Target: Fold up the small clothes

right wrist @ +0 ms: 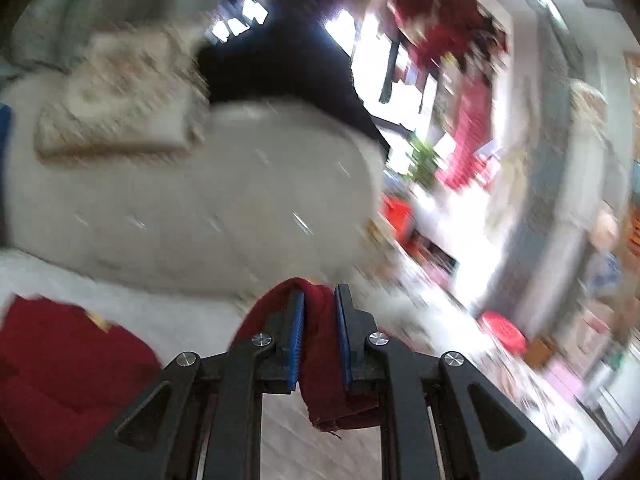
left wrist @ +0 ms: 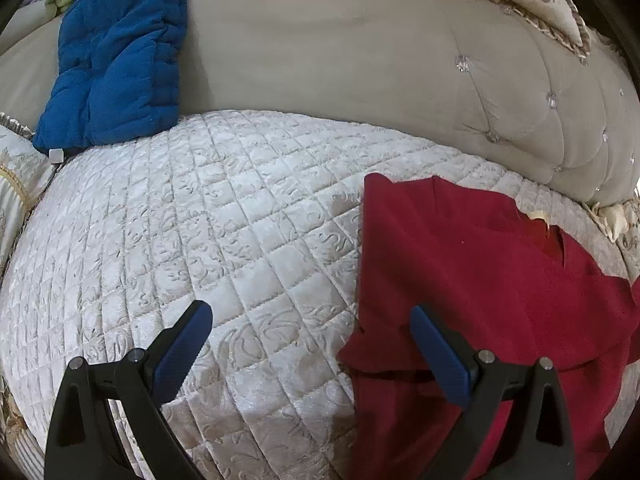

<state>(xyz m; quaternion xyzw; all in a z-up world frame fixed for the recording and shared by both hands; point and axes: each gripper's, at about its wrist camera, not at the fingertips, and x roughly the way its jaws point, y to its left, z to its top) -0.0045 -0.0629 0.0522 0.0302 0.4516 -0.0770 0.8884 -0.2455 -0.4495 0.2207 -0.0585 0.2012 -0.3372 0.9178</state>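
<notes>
Quilted white bedding (left wrist: 224, 240) covers the bed I am working on, with a blue padded cushion (left wrist: 120, 52) at its far edge against a beige tufted headboard (left wrist: 400, 80). My left claw (left wrist: 310, 346) is spread wide with nothing between its pads, hanging just over the left edge of the red garment (left wrist: 480, 280), which lies mostly flat on the right side of the bedding. My right claw (right wrist: 319, 336) is pressed together, pinching a bunched corner of that same red cloth, and its view is smeared with motion, so the room beyond is hard to read. Judging by how things lie, the fold is only starting: one corner is up off the bed, and most of the cloth is not yet doubled over. Carrying the corner across, laying it down and any second fold remain.
</notes>
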